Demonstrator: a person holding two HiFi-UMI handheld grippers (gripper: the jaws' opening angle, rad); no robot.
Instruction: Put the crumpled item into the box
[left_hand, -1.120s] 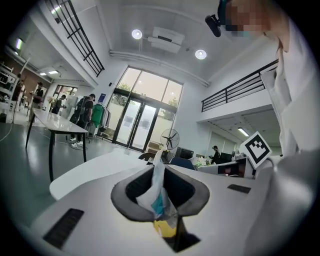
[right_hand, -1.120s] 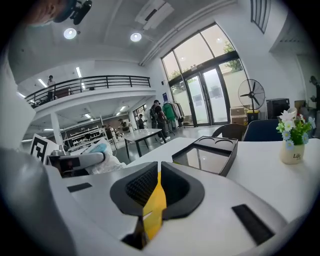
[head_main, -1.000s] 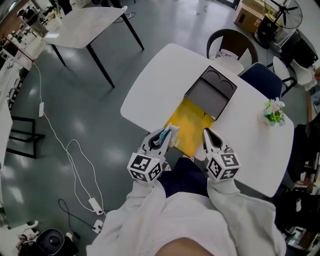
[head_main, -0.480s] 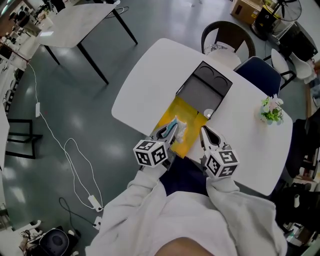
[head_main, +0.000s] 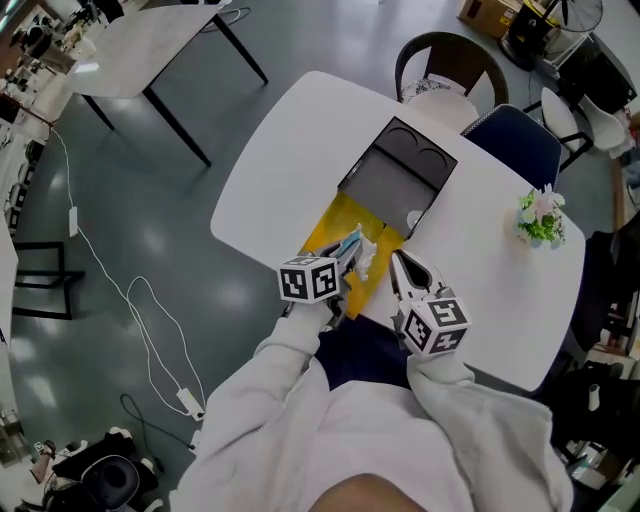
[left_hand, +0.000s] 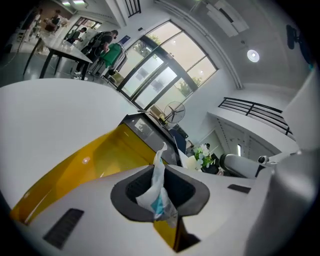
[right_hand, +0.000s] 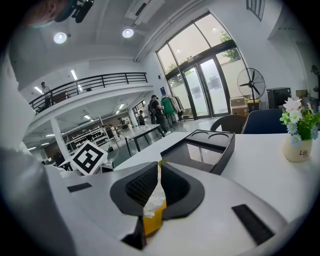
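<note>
A crumpled white and teal item (head_main: 361, 254) (left_hand: 158, 186) is pinched in my left gripper (head_main: 352, 246) (left_hand: 159, 171), which is shut on it above a flat yellow sheet (head_main: 331, 226) (left_hand: 88, 161). The open black box (head_main: 394, 184) (left_hand: 148, 129) (right_hand: 201, 149) lies just beyond the sheet on the white table (head_main: 280, 150). My right gripper (head_main: 398, 264) (right_hand: 158, 171) hovers beside the left one at the near table edge, jaws together at the tips. Through the gap under its jaws, white crumpled material and yellow show.
A small flower vase (head_main: 541, 214) (right_hand: 299, 144) stands at the right of the table. Two chairs (head_main: 448, 70) (head_main: 522, 146) sit behind the far edge. Another table (head_main: 150, 45) and a floor cable (head_main: 150, 300) are to the left.
My left gripper has swung forward and right over the yellow sheet, rolling as it went, still holding the crumpled item. The right gripper has shifted only slightly.
</note>
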